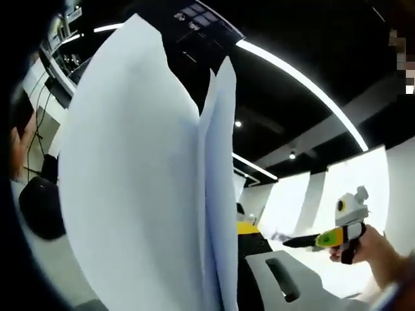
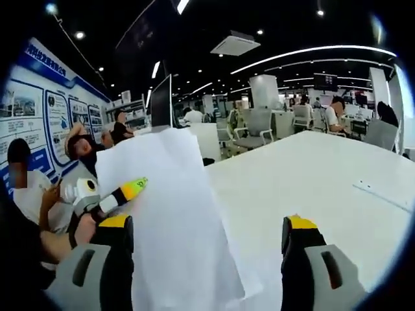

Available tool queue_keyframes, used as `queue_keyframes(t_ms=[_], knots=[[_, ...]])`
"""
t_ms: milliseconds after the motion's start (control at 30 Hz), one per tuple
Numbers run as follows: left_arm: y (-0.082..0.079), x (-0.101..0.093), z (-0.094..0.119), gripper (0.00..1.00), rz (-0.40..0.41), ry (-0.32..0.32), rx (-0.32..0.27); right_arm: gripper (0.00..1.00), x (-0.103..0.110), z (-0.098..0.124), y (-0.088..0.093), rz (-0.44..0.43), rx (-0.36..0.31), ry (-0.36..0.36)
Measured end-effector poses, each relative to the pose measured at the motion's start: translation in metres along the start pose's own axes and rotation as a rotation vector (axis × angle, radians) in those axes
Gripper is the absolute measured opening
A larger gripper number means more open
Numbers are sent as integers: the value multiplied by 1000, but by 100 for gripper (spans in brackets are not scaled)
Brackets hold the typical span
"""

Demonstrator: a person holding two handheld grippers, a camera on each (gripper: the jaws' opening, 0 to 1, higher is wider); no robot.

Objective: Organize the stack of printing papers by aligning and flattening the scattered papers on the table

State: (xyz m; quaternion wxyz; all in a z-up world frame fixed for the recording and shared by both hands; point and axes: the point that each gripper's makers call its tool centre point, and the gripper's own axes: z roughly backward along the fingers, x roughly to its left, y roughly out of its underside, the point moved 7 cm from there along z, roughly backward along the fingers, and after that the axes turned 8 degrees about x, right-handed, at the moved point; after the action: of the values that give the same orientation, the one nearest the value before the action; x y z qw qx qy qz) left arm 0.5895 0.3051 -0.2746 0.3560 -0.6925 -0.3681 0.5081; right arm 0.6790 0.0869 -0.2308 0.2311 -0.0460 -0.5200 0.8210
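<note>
Holding the papers (image 1: 142, 188) upright above the table (image 2: 311, 175) in my left gripper (image 2: 133, 188), my right gripper (image 2: 207, 243) wide open and empty beside them, I judge squaring and flattening remain undone.

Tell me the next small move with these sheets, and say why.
Probably close the right gripper on the papers. Its jaws stand wide open on either side of them above the table, while the left gripper meets one edge of them. In the left gripper view the sheets splay apart at the top, so a second pinch should gather them before squaring.
</note>
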Motion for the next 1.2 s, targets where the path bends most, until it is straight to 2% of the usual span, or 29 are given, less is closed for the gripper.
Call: queue_keyframes(t_ms=[600,900,1200], knots=[[-1,-1,1,7,2,1,-8,90,-7,38,7,-19,-36,41],[-1,-1,1,7,3,5,-8,90,-11,45,0,-22,-63,58],[0,-1,0,7,1,7,-2,90,-12,49,1,-19,-59,65]])
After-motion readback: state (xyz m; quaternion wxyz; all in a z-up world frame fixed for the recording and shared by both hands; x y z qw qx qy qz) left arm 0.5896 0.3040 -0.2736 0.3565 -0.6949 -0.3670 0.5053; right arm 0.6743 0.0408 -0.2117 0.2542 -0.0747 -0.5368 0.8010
